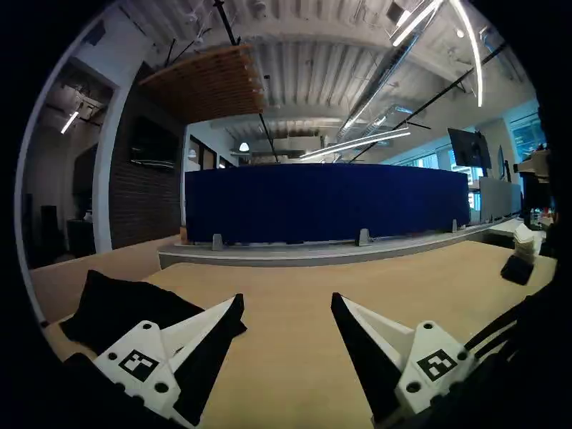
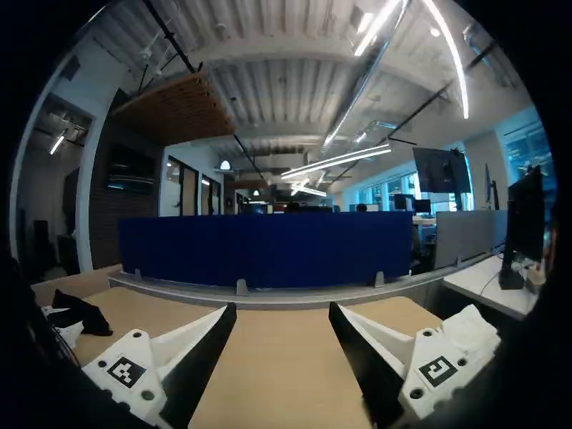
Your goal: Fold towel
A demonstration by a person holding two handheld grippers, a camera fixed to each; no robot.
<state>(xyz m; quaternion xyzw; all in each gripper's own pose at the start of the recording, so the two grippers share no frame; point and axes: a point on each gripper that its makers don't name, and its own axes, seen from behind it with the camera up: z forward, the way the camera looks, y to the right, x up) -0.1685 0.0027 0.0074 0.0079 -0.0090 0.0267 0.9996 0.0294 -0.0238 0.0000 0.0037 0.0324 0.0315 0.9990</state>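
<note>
Your left gripper [image 1: 286, 309] hovers over the wood surface [image 1: 300, 357], jaws apart w/ nothing btwn them. The black towel [image 1: 121, 309] lies rumpled on the surface at near left, partly behind that gripper's left finger. Your right gripper [image 2: 282, 318] is over the same surface, jaws apart too, nothing held. A blue divider [image 1: 322, 204] runs along the far edge

you are in an open-plan office: a pale wooden desk [image 2: 286, 372] lies before you, a blue divider panel [image 2: 264, 250] at 12 o'clock, a monitor [image 2: 525, 214] at 3 o'clock, and strip lights [image 2: 375, 25] under a bare ceiling with pipes.
</note>
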